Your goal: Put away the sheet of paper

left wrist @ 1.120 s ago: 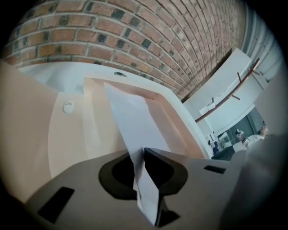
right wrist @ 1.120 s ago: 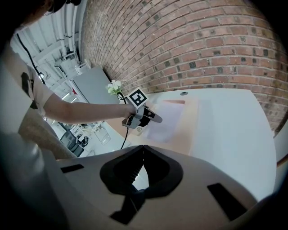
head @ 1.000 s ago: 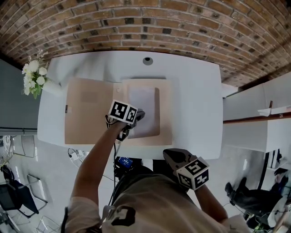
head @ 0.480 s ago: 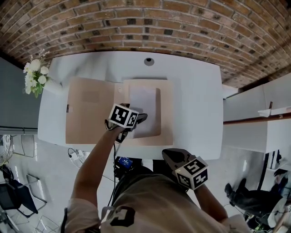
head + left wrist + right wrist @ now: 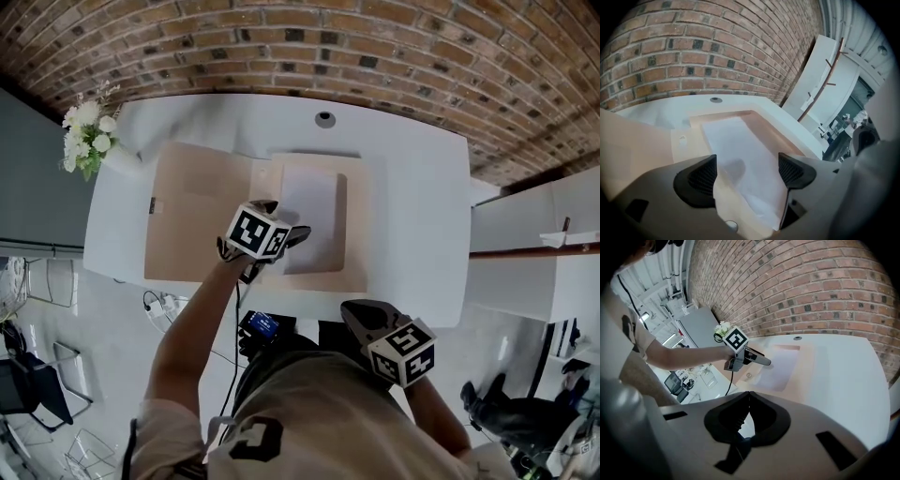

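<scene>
A white sheet of paper (image 5: 311, 217) lies in the right half of an open tan folder (image 5: 354, 234) on the white table (image 5: 417, 206). The folder's other flap (image 5: 197, 225) lies spread to the left. My left gripper (image 5: 298, 234) hovers over the sheet's near-left corner. In the left gripper view its jaws stand wide open (image 5: 746, 171), with the sheet (image 5: 740, 150) lying beneath and between them, untouched by the pads. My right gripper (image 5: 361, 314) is shut and empty, close to my body off the table's near edge. In its own view (image 5: 747, 397) it faces the folder (image 5: 808, 366).
A small vase of white flowers (image 5: 89, 136) stands at the table's far left corner. A round cable hole (image 5: 325, 119) sits at the far edge by the brick wall. White shelving (image 5: 534, 253) stands to the right. Chairs and cables lie on the floor at the left.
The left gripper stays over the sheet's near-left corner and the sheet still lies in the folder. My head view has shifted a little. The right gripper has not moved.
</scene>
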